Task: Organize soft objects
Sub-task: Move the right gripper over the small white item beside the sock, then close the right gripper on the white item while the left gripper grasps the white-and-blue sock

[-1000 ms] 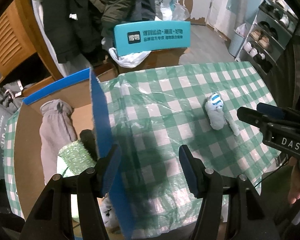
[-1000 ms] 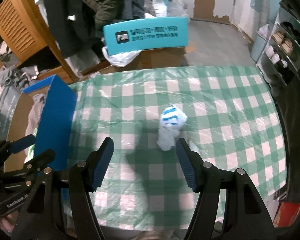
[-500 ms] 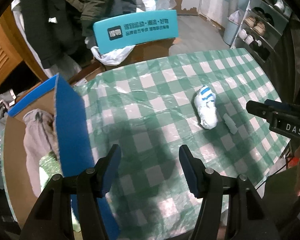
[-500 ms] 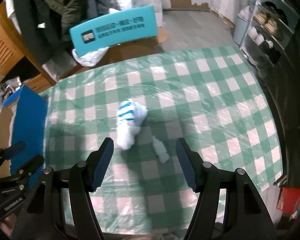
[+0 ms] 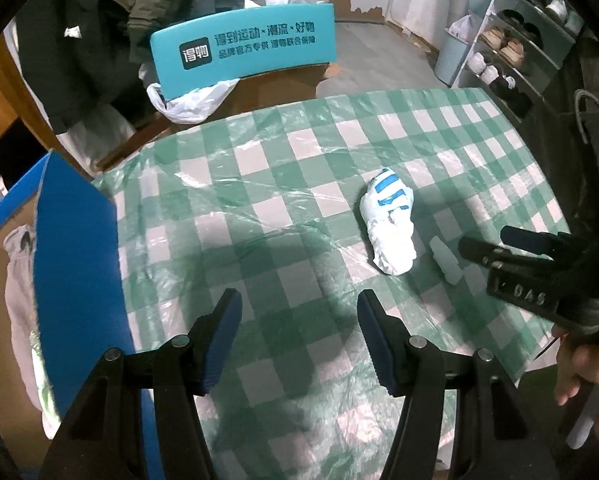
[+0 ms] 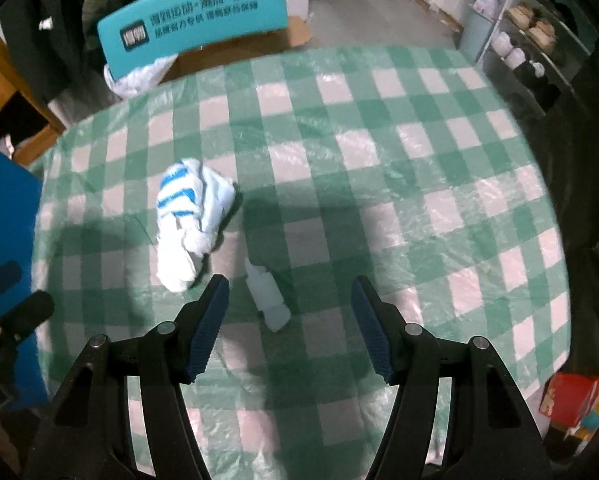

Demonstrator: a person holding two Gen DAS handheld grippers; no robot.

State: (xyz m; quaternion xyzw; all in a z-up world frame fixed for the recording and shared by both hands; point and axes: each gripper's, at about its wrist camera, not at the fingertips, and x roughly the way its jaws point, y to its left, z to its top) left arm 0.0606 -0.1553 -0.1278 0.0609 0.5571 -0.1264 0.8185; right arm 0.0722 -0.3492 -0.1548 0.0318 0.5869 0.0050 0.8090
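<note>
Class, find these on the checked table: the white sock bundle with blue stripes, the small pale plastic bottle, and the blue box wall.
White sock bundle with blue stripes [image 6: 193,222], right wrist view, middle folds.
Small pale plastic bottle [image 6: 268,298], right wrist view, body.
Blue box wall [image 5: 77,256], left wrist view, flat face.

We hold our left gripper [image 5: 299,312] pointing steeply down, its jaws apart and empty. Our right gripper [image 6: 289,298] tilts down likewise, jaws wide, gripped by our bare right hand [image 5: 583,372].
</note>
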